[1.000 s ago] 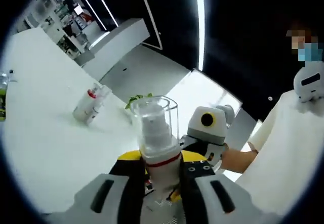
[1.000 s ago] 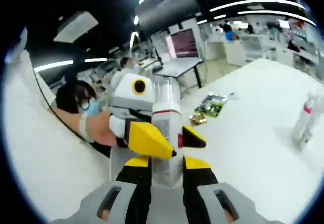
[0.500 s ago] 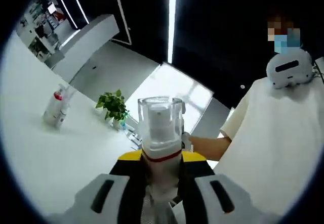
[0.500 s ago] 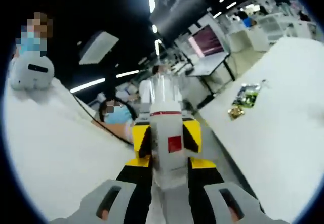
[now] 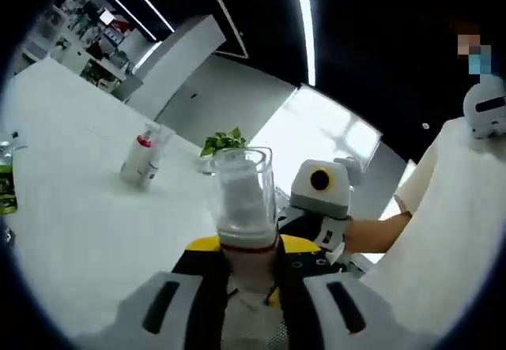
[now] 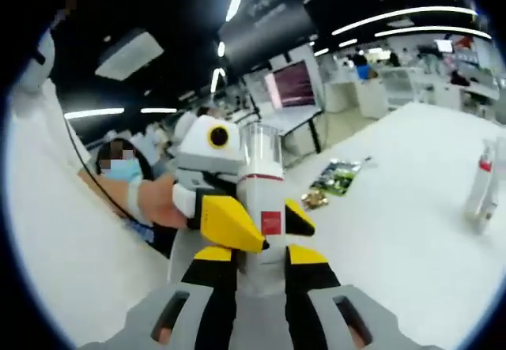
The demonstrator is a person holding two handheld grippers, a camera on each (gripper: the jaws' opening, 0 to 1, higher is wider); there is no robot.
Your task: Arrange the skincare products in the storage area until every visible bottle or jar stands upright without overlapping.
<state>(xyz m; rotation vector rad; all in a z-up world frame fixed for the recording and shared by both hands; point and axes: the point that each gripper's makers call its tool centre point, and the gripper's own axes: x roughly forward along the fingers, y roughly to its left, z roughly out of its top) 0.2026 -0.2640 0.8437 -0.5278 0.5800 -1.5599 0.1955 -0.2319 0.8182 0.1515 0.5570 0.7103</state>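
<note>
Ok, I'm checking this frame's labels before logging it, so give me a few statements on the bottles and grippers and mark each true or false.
1. Both grippers clamp one pump bottle, the left gripper and right gripper. True.
2. That bottle has a black cap. False: its cap is clear.
3. Another bottle rests on the white table. True.
4. The potted plant sits between the left gripper's jaws. False: it sits far back, behind the bottle.

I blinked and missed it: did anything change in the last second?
Hardly. Both hand-held cameras swung away and back, so the views match the start. Both tools, left and right, still clamp the same pump bottle. The other bottle stays on the white table.
</note>
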